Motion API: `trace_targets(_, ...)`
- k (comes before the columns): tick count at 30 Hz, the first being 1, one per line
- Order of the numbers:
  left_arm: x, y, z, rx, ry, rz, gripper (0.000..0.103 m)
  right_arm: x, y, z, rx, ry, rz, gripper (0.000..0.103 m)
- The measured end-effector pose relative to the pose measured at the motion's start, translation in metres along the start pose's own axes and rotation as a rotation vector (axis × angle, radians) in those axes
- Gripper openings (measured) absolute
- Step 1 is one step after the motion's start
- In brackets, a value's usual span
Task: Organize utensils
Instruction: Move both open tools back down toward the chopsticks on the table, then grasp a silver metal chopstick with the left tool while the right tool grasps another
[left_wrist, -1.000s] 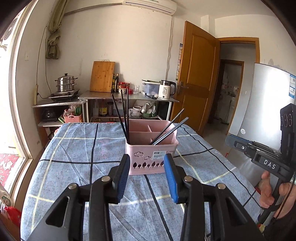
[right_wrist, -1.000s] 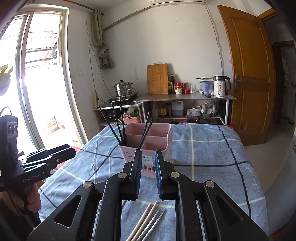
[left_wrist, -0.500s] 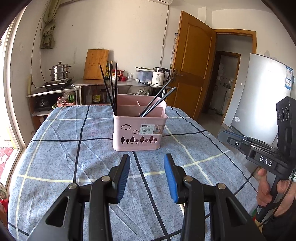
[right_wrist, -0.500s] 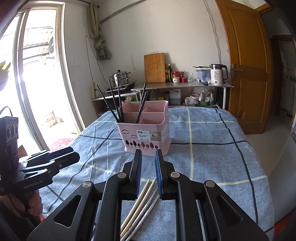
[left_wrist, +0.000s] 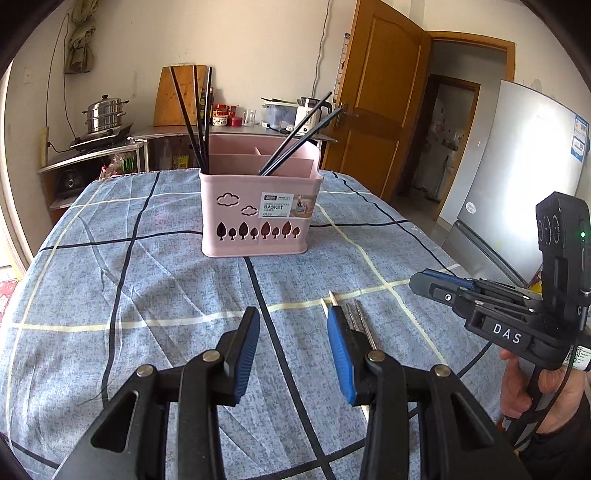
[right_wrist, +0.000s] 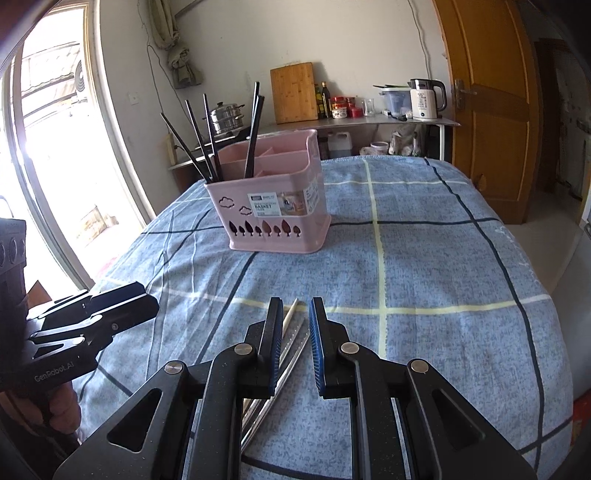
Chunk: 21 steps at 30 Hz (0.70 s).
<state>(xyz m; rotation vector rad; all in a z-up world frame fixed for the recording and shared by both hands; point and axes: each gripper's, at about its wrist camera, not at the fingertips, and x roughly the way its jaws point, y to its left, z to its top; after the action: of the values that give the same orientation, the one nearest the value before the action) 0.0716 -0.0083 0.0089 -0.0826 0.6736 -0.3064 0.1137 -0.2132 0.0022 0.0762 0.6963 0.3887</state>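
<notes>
Basket (left_wrist: 258, 214) mid-table (left_wrist: 110, 280), chopsticks (left_wrist: 192, 110) inside; loose utensils (right_wrist: 291, 343) nearer.

Pink basket (left_wrist: 258, 218) with tree cut-outs, black chopsticks (left_wrist: 188, 118), blue checked tablecloth (left_wrist: 147, 295), blue-padded fingers (left_wrist: 247, 350)

The right gripper (right_wrist: 295, 334) hangs low over the blue checked cloth (right_wrist: 424, 266), its jaws narrowly parted above a loose bundle of pale and metal chopsticks (right_wrist: 291, 334) lying on the cloth. Farther off stands a pink utensil basket (right_wrist: 273, 218) with black chopsticks (right_wrist: 207, 144) upright in its compartments. The left gripper (right_wrist: 122, 306) shows at the left edge.
</notes>
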Motion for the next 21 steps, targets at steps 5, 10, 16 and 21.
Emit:
trace_targets(5, 0.017, -0.004, -0.007, -0.006, 0.058, -0.013, 0.040, 0.024, -0.006, -0.013, 0.034, 0.086, -0.001, 0.015)
trace_targets(10, 0.032, -0.007, -0.012, -0.017, 0.109, -0.026, 0.040, 0.041, -0.010, -0.023, 0.053, 0.150, -0.001, 0.015)
trace_targets(16, 0.046, -0.013, -0.016, -0.029, 0.151, -0.036, 0.040, 0.048, -0.008, -0.026, 0.056, 0.176, 0.007, 0.015)
trace_targets(21, 0.052, -0.016, -0.016, -0.030, 0.162, -0.041, 0.040, 0.051, -0.007, -0.026, 0.055, 0.190, 0.004, 0.015)
